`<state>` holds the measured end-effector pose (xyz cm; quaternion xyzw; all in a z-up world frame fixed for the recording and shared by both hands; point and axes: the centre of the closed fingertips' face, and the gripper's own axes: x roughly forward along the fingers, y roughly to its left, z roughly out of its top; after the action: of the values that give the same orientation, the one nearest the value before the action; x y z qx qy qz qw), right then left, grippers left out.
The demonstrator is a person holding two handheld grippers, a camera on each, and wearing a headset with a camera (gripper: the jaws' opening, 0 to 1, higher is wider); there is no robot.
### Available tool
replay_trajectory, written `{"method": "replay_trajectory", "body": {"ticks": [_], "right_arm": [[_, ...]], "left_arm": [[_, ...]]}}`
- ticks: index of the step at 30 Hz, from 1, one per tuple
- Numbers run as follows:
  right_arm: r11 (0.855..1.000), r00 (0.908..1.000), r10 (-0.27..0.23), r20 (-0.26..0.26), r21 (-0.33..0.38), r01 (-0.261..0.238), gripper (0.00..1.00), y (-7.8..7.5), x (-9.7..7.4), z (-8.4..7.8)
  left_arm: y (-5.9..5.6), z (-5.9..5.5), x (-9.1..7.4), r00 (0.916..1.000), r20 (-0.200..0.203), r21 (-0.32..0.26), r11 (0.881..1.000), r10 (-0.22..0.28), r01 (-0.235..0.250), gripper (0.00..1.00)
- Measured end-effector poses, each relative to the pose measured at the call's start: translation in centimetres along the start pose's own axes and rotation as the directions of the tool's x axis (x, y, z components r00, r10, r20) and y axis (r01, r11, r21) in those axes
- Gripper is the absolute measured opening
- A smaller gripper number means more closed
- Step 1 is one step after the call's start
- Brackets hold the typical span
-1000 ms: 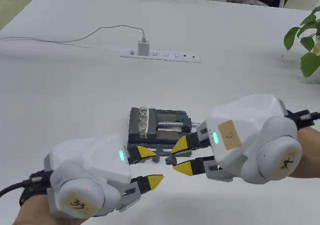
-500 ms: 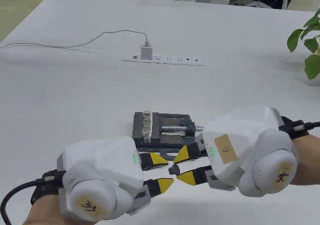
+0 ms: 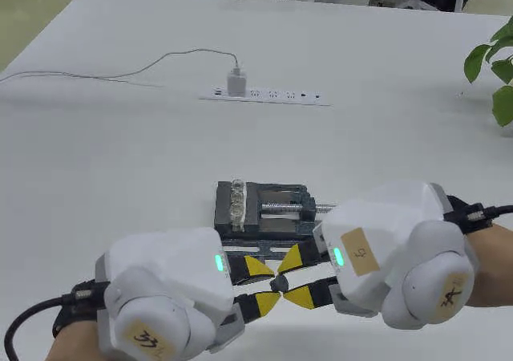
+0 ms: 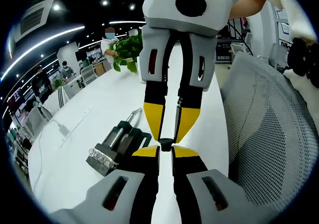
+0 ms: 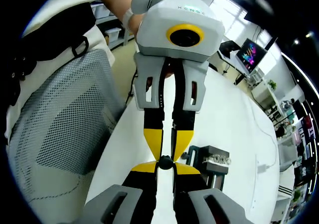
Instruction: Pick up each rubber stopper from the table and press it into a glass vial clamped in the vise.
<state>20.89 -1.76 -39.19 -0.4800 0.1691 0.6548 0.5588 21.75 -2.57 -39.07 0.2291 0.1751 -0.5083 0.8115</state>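
Head view: rubber stopper (image 3: 278,283) is clamped in right tool (image 3: 282,281), tip to tip with left tool (image 3: 274,285), near the vise (image 3: 264,217). Left gripper view: whether the left tool grips it cannot be told. Right gripper view: stopper is pinched between the jaws.

Big white table (image 3: 96,160). Toward the far side a white power strip (image 3: 276,97) lies flat, with a white charger (image 3: 236,81) plugged in at its left end. The cable (image 3: 120,75) loops up from the charger, then trails left across the tabletop and out of frame. Green plant (image 3: 501,64) leaves poke in at the right edge. The floor (image 3: 32,16) past the far left corner looks pale greenish. In the left gripper view a grey mesh chair (image 4: 264,134) sits right by the table edge, a person (image 4: 107,39) stands near the plant, and long strip lights (image 4: 45,37) glow overhead. The right gripper view has a lit monitor (image 5: 250,55) further back; I can't make out what's on it.
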Motion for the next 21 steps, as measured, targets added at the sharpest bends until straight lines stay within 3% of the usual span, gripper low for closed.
{"method": "replay_trajectory", "body": {"ticks": [13, 15, 18, 21], "right_arm": [[0.998, 0.9993, 0.017, 0.035, 0.052, -0.018, 0.09, -0.1, 0.0, -0.3], [0.995, 0.9978, 0.015, 0.065, 0.093, -0.021, 0.09, -0.2, 0.0, -0.2], [0.981, 0.9930, 0.014, 0.117, 0.192, -0.037, 0.14, -0.6, -0.5, 0.1], [0.967, 0.9871, 0.004, 0.160, 0.250, -0.044, 0.12, -1.3, -1.0, 0.1]], "left_arm": [[-0.1, -0.1, 0.3, 0.9997, -0.001, -0.010, 1.000, -0.024, 0.024, 0.04], [0.0, -0.1, 0.2, 0.9997, 0.001, -0.009, 1.000, -0.023, 0.023, 0.04], [0.3, 0.0, 0.1, 0.9998, 0.005, -0.010, 1.000, -0.022, 0.022, 0.04], [0.6, 0.3, 0.0, 0.9996, 0.017, -0.018, 1.000, -0.023, 0.023, 0.04]]}}
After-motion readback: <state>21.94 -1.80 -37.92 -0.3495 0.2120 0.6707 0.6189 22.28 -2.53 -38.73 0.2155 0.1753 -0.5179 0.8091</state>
